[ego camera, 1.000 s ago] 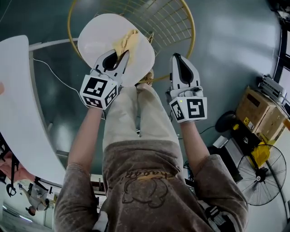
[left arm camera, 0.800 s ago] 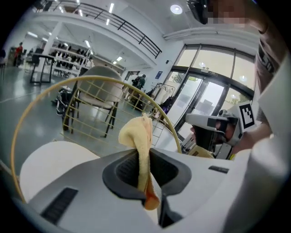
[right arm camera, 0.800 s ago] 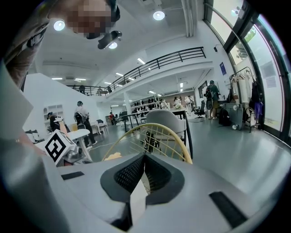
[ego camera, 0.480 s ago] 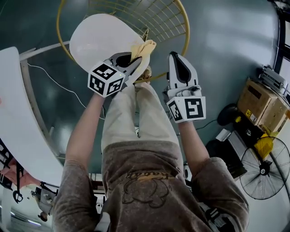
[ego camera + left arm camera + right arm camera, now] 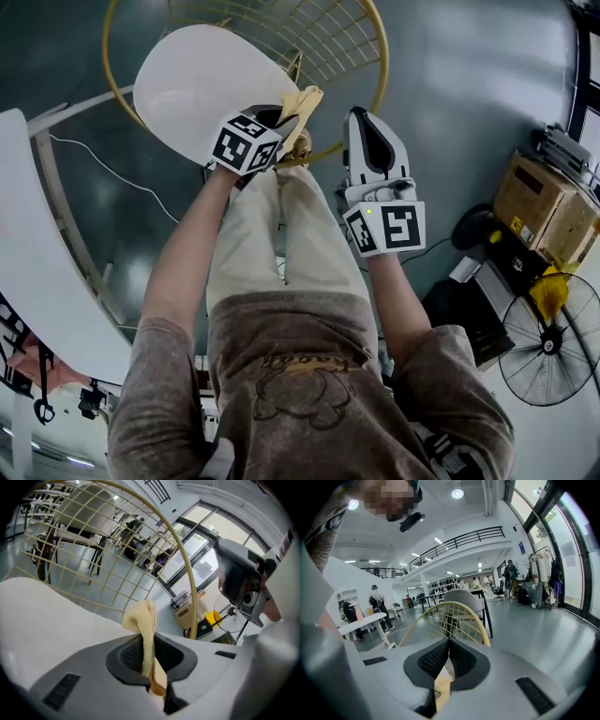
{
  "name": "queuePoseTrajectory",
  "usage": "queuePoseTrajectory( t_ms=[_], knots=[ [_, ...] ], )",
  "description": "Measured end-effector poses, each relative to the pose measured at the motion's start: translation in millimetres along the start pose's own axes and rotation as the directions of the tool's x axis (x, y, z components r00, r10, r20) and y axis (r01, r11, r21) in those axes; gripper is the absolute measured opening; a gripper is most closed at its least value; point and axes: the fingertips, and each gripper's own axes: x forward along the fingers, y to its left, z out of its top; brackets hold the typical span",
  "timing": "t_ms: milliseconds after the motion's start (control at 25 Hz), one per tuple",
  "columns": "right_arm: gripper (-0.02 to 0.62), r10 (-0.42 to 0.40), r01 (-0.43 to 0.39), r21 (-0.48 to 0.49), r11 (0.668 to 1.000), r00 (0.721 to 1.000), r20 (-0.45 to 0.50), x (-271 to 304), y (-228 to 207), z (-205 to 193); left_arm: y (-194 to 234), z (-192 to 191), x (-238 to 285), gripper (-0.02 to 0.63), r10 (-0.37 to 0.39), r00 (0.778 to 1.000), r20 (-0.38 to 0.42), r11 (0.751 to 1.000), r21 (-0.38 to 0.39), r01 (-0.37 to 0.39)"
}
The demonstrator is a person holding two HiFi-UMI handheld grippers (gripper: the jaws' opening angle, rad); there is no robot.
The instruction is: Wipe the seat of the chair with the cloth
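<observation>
The chair has a white seat (image 5: 192,89) and a yellow wire backrest (image 5: 328,37). My left gripper (image 5: 284,116) is at the seat's right edge, shut on a pale yellow cloth (image 5: 307,99) that sticks up past its tips. In the left gripper view the cloth (image 5: 143,618) is pinched between the jaws of that gripper (image 5: 143,638), with the seat (image 5: 47,616) to the left and the backrest (image 5: 117,550) behind. My right gripper (image 5: 362,116) hangs just right of the chair, shut and holding nothing. Its own view shows that gripper (image 5: 448,641) with jaws meeting, pointed at the backrest (image 5: 457,613).
A white round table (image 5: 28,244) curves along the left. A thin cable (image 5: 112,169) runs over the grey floor. Cardboard boxes (image 5: 553,206) and a floor fan (image 5: 553,342) stand at the right. The person's legs (image 5: 272,234) are right below the chair.
My left gripper has swept the cloth from the middle of the seat to its right edge and turned. The right gripper has barely moved.
</observation>
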Motion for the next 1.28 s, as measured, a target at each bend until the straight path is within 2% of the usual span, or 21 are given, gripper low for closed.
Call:
queuePoseTrajectory(
  t_ms=[200, 320, 760, 960, 1080, 1280],
  knots=[
    [0.026, -0.012, 0.012, 0.01, 1.0, 1.0, -0.006, 0, -3, -3, 8, -10, 18, 0.048, 0.045, 0.998, -0.04, 0.999, 0.016, -0.045],
    [0.026, -0.02, 0.02, 0.018, 1.0, 1.0, -0.011, 0, -5, -5, 14, -12, 23, 0.048, 0.077, 0.996, -0.038, 0.997, 0.012, -0.076],
    [0.026, -0.023, 0.024, 0.027, 0.999, 0.999, -0.029, 11, 0, -12, 49, -8, 19, 0.048, 0.19, 0.982, -0.023, 0.98, 0.071, -0.188],
    [0.026, -0.012, 0.013, 0.023, 1.0, 0.999, -0.038, 18, 5, -13, 91, -10, 6, 0.048, 0.291, 0.955, -0.049, 0.955, 0.077, -0.287],
    [0.026, -0.011, 0.012, 0.023, 1.0, 0.999, -0.043, 18, 6, -14, 120, -11, -12, 0.049, 0.348, 0.936, -0.051, 0.937, 0.053, -0.345],
    [0.026, -0.007, 0.009, 0.023, 1.0, 0.998, -0.06, 18, 6, -19, 150, -4, -36, 0.049, 0.366, 0.928, -0.066, 0.929, 0.087, -0.36]
  ],
)
